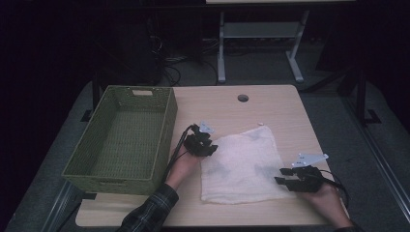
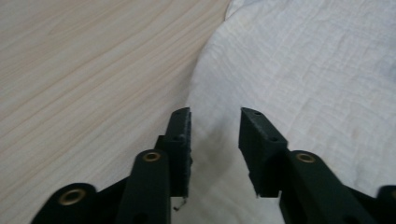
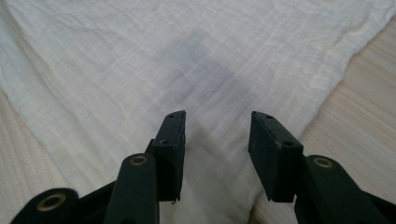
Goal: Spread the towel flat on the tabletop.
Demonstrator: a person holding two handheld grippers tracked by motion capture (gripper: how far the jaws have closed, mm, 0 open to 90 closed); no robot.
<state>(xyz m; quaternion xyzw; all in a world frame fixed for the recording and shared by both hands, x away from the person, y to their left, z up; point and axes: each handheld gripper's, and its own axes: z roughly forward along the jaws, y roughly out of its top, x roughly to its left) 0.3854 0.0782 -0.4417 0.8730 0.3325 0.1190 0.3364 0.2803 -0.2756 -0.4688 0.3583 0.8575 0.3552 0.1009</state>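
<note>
Two claws at opposite corners of a white cloth [image 1: 241, 164] lying flat on the surface [image 1: 270, 104].

Nearest, the right claw [image 1: 279, 176] is spread over the cloth's near right corner, nothing pinched between its jaws. Farther in, the left claw [image 1: 211, 148] is also spread, its jaws straddling the cloth's left edge. Beyond it, a green woven basket [image 1: 164, 130] sits just beside the cloth, at the surface's left side.
</note>
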